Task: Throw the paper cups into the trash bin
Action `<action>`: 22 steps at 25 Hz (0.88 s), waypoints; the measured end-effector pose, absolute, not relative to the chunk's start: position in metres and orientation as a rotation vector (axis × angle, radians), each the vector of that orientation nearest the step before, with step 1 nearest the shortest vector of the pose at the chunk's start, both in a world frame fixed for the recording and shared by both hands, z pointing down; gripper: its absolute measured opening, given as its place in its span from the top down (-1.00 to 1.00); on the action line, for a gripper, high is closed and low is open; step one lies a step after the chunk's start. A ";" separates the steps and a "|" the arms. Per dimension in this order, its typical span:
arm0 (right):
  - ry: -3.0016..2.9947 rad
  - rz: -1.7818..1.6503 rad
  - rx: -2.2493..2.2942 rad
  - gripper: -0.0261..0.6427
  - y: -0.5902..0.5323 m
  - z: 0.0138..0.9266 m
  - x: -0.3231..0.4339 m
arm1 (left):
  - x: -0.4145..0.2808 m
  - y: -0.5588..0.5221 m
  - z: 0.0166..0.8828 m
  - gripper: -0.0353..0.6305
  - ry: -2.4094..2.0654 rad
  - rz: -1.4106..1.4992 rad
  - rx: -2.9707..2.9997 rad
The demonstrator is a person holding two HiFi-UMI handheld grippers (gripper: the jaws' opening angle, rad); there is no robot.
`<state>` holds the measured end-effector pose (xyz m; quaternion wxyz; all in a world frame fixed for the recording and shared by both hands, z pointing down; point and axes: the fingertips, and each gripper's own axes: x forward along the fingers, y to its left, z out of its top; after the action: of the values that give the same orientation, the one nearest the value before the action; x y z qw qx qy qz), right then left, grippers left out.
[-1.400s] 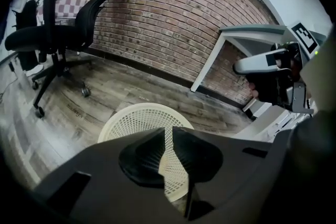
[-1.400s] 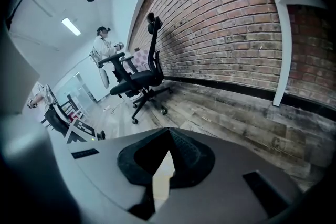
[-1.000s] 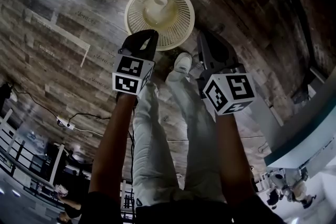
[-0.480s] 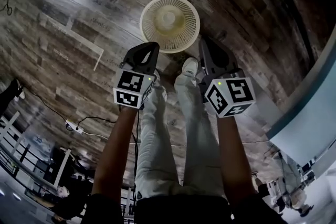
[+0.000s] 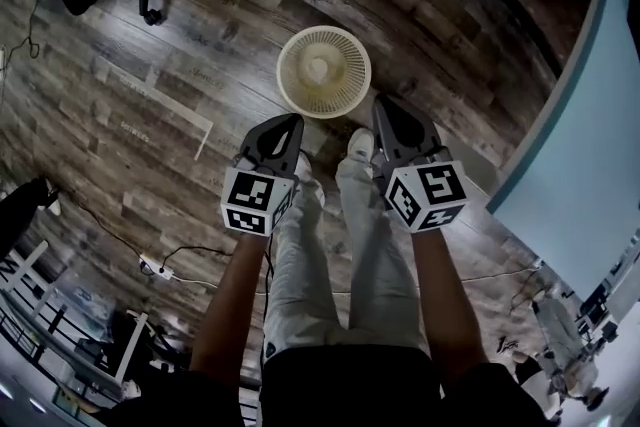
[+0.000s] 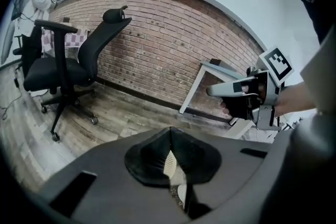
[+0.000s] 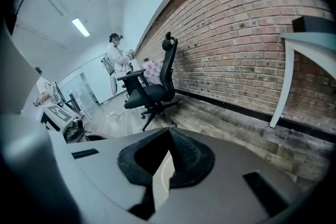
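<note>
Jaws on left gripper point(image 6: 169, 131): closed tip to tip, nothing clamped. Only a sliver of cream mesh and something pale shows through the slit below the tips. Jaws on right gripper point(image 7: 169, 131): also pressed together at the tips, nothing gripped, with a pale strip visible through the gap underneath.

Container: one trash bin point(image 5: 292, 87), round, cream-coloured, with perforated mesh walls. It stands upright on the wood plank floor point(image 5: 150, 95), open top facing the head camera. It sits just ahead of the person's white shoes point(image 5: 358, 145), and both grippers point towards it from above. In the head view the right gripper's tip lies close to the bin's lower right rim, and the left gripper's tip is a little below and left of it.

Contents: the inside reads as the same cream mesh, with a lighter round patch at bottom centre. Can't tell if that is the bin's base or a paper cup lying in it. Neither gripper has a cup.

Surroundings: a blue-topped counter point(image 5: 580, 145) with white legs is off to the person's right, well apart from the bin. A black office chair point(image 6: 63, 68) stands against the brick wall point(image 6: 168, 44). A power strip with cable point(image 5: 155, 265) lies on the floor to the left, behind the person.
</note>
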<state>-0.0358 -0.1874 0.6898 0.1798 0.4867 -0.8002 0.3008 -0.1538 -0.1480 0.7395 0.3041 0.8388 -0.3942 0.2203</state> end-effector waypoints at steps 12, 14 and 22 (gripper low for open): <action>-2.282 0.696 1.405 0.91 -0.165 0.577 -0.061 | -0.175 -0.141 0.605 0.87 -1.053 0.422 2.331; -2.307 0.667 1.400 0.90 -0.163 0.559 -0.069 | -0.178 -0.137 0.585 0.87 -1.064 0.374 2.345; -2.352 0.588 1.421 0.90 -0.141 0.492 -0.084 | -0.185 -0.118 0.517 0.87 -1.060 0.321 2.434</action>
<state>-0.0844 -0.1405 0.4919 0.1650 0.4989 -0.8254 0.2064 -0.1847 -0.1175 0.5173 0.2318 0.8854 -0.3855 0.1167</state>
